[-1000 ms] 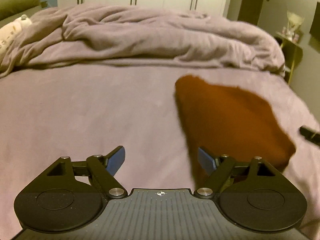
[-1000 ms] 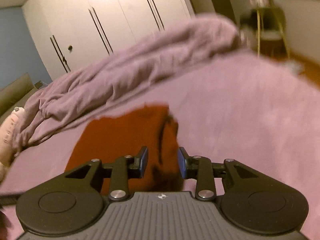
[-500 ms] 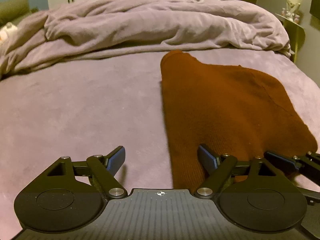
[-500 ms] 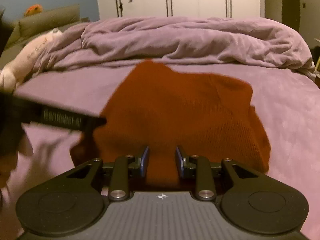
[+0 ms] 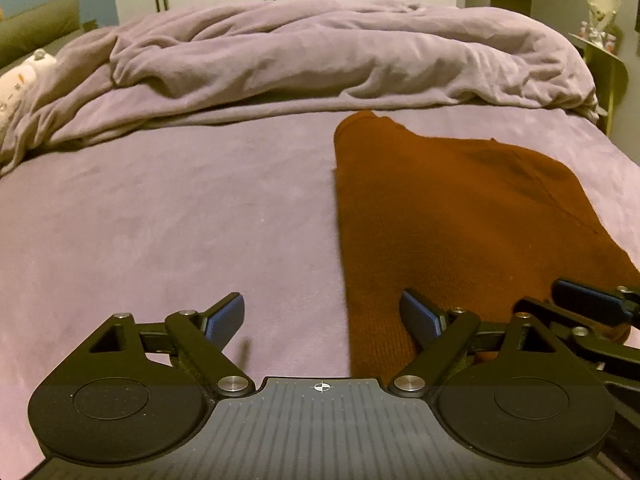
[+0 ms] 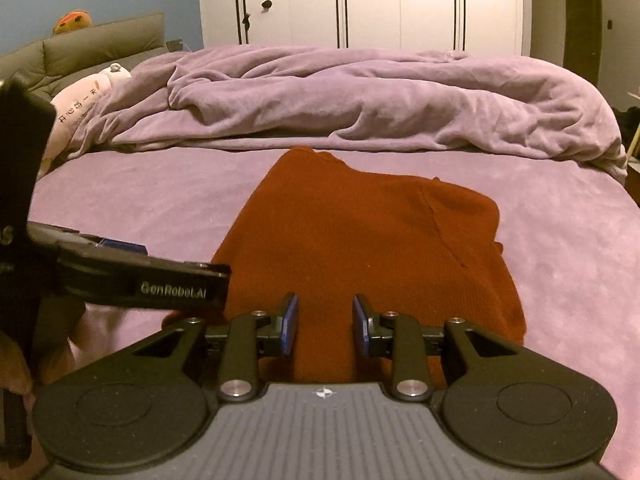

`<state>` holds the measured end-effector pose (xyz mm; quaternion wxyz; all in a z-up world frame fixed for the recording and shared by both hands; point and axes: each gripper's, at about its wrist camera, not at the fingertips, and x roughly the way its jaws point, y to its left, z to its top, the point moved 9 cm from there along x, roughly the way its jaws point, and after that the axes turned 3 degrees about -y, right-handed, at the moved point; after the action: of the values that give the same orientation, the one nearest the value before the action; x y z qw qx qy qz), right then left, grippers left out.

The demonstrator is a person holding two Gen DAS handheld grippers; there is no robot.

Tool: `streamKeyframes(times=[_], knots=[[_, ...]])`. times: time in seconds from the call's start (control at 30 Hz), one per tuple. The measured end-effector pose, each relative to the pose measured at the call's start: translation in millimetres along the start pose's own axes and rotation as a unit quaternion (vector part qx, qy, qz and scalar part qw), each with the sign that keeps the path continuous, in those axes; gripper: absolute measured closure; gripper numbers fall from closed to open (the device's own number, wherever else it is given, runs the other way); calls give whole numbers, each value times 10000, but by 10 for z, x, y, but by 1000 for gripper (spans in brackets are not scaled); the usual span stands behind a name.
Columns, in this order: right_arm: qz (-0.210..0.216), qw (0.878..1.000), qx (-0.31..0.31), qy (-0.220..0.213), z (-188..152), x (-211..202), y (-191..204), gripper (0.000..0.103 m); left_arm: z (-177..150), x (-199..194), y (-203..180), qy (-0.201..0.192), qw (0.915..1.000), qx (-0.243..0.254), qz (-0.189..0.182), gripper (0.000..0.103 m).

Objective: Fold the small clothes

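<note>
A rust-brown knit garment (image 5: 452, 208) lies flat on the purple bed sheet (image 5: 168, 216); it also shows in the right wrist view (image 6: 360, 232). My left gripper (image 5: 322, 316) is open wide and empty at the garment's near left edge, its right finger over the cloth. My right gripper (image 6: 325, 324) is open with a narrower gap, empty, just above the garment's near edge. The right gripper's fingers (image 5: 584, 300) show at the right in the left wrist view. The left gripper's body (image 6: 140, 280) shows at the left in the right wrist view.
A crumpled purple duvet (image 5: 320, 64) is heaped across the far side of the bed. A plush toy (image 6: 88, 96) and a grey headboard cushion (image 6: 96, 44) are at the far left. White wardrobe doors (image 6: 360, 0) stand behind. A small side table (image 5: 604, 60) is at the far right.
Both grippers have settled low at the garment's near edge. The garment now lies flat and still; a second ago it was blurred. Both grippers have stayed open.
</note>
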<state>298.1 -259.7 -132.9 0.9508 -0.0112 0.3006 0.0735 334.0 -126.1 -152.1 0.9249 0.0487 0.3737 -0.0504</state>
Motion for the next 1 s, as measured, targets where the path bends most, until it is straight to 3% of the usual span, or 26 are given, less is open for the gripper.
streamKeyframes(times=[0.1,0.23,0.5,0.57,0.6,0.63,0.67,0.73,0.8,0.9,1.0], knots=[[-138,9995,-161,223,-141,141,-7,73,-5,19,3,37,10000,0,-25,10],[-168,9988,-448,116,-236,151,9,73,-15,40,10,28,10000,-48,-3,7],[85,9988,-457,136,-234,10,-52,72,3,-17,103,49,9997,-94,-239,7],[-22,9996,-267,37,-173,-153,-180,61,67,-52,211,108,9995,-81,-288,7],[-179,9994,-205,-195,-104,-275,-294,47,120,-50,302,160,9991,-209,-339,7],[-242,9990,-112,-365,-51,-354,-393,39,163,-31,358,205,9982,-362,-439,7],[-255,9986,105,-445,3,-399,-525,31,211,6,416,260,9957,-605,-654,7],[-121,9970,708,-284,55,-327,-794,31,265,116,453,458,9873,-1031,-1119,7],[120,9893,1452,89,38,-145,-1052,31,260,290,385,797,9714,-1369,-1767,10],[599,9596,2664,673,-92,175,-1353,30,234,492,336,984,9542,-1843,-2143,11],[994,9382,3253,638,-136,372,-1468,31,281,603,321,950,9398,-2203,-2433,13]])
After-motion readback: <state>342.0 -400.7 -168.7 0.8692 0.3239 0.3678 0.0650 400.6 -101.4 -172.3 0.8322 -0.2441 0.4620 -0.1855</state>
